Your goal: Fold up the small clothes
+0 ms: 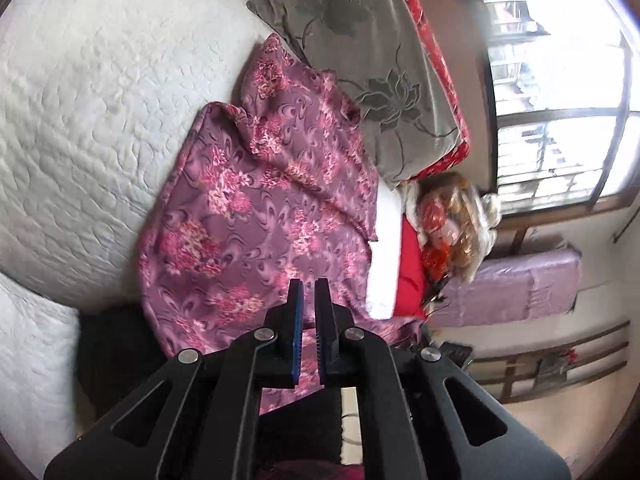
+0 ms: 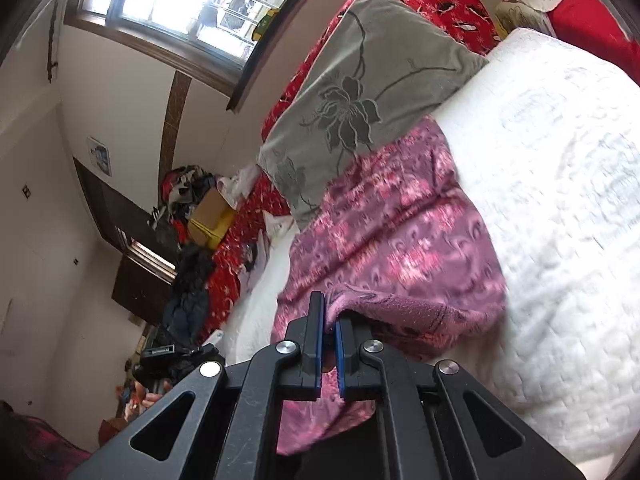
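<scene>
Lying across the white quilted bed (image 1: 88,128) is the purple floral garment (image 1: 256,208), rumpled and partly doubled over, with its far end reaching up to the grey flower-print pillow (image 1: 360,64) at the head of the bed. A red patterned cover (image 1: 436,56) runs behind that pillow along the bed's far edge. In the left wrist view the left claw (image 1: 308,284) sits over the near end of the garment at the bed's near edge, its blue-padded fingers drawn narrow with a slim gap between them; purple cloth shows through that gap, but I cannot tell whether any of it is actually pinched. In the right wrist view the right claw (image 2: 329,308) is closed on a raised fold of the purple floral garment (image 2: 400,248): the cloth's edge rises into the space between the two blue pads and drapes away to the right over the bed (image 2: 560,200). The grey flower-print pillow (image 2: 360,92) lies just beyond the garment, overlapping its far end. Off the bed's far side, a window (image 2: 192,4) lets in bright light, and a heap of clothes and a cardboard box (image 2: 208,212) sit near the wall.
</scene>
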